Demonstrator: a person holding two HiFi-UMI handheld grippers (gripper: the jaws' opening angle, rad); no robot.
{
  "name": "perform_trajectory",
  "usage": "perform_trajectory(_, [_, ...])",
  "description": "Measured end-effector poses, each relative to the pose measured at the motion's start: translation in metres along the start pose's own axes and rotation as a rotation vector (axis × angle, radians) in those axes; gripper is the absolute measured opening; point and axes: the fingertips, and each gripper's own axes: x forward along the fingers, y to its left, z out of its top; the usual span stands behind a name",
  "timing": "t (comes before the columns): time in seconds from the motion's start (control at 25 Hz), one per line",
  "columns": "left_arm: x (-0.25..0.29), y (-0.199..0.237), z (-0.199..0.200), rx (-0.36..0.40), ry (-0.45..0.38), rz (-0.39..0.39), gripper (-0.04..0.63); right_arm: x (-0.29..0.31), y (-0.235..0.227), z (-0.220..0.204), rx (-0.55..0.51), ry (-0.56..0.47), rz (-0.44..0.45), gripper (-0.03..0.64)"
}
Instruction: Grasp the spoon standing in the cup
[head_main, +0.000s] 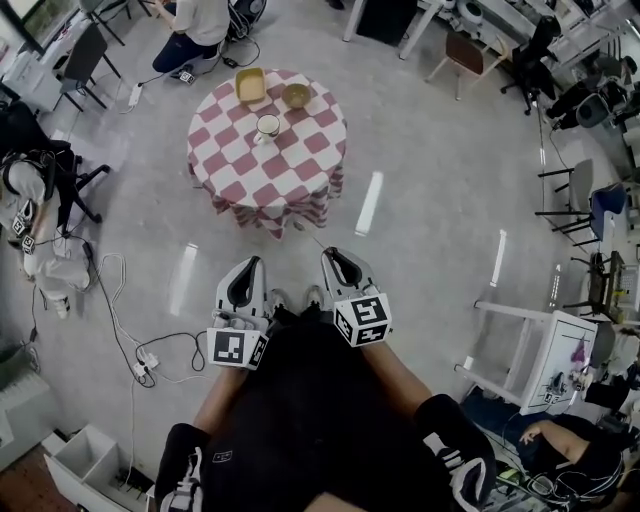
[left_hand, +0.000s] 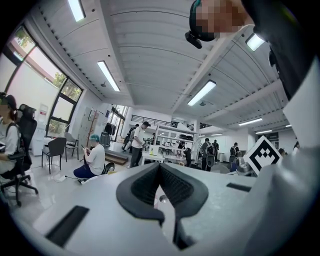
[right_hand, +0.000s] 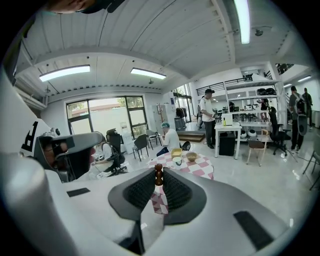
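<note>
Left tongs (left_hand: 160, 167) clenched, right tongs (right_hand: 158, 171) grip a brown knobbed piece (right_hand: 158, 176); spoon in distant cup (head_main: 268, 125) indiscernible.

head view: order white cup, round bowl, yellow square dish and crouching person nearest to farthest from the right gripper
From the right gripper:
1. white cup, middle of the checked table
2. round bowl, far side of the table, right of the dish
3. yellow square dish, far side, left
4. crouching person, on the floor beyond the table

A red-checked round table (head_main: 300, 170) carries a yellow dish (head_main: 250, 85) beside a brown bowl (head_main: 296, 95). A person (head_main: 200, 22) crouches just beyond it.
</note>
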Motion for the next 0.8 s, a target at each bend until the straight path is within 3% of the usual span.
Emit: perform_trajectory(0.8, [0.019,-0.03,-0.008,0.009,0.016,-0.01,0.006,-0.009,-0.022,0.002,0.004,-0.013,0.023,0.063])
